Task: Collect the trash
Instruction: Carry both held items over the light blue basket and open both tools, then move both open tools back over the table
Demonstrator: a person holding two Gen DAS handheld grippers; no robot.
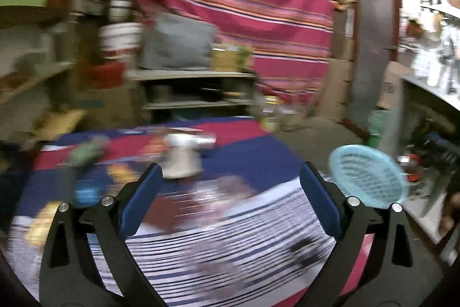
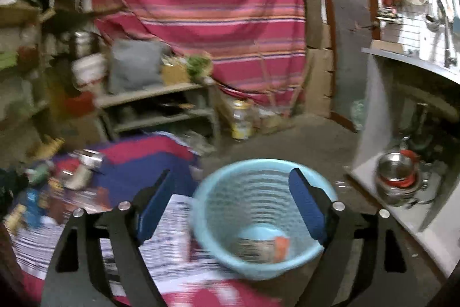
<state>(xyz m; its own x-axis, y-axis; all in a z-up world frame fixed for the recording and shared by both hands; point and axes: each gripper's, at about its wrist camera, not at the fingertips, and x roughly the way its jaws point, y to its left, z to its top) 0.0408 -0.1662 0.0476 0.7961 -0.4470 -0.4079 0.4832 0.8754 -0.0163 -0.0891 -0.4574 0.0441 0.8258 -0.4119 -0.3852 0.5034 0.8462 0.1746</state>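
Both views are heavily blurred. In the left wrist view, a striped cloth (image 1: 230,235) in blue, red and white is seen spread over a low surface. Along its left edge, small blurred items are scattered, among them a yellow packet (image 1: 38,229) and a green object (image 1: 86,153); what they are cannot be told. Near the far edge a white jar-like object (image 1: 184,160) is seen. The left gripper (image 1: 230,192) is held above the middle of the cloth with its blue-padded jaws spread wide and nothing between them. Off the cloth's right edge, a light blue mesh basket (image 1: 369,177) is seen tilted, apart from the gripper.

In the right wrist view, the same clutter (image 2: 43,192) is seen at the left edge of the cloth (image 2: 161,243). The right gripper (image 2: 230,209) is held with its jaws wide apart, nothing gripped. The basket (image 2: 218,220) is seen from above at the cloth's right edge, partly framed by the fingers, and a blurred wrapper (image 2: 263,248) with an orange end lies on its bottom. At the far right, steel pots (image 2: 398,173) sit under a counter. A pink striped curtain (image 2: 201,5) hangs behind.
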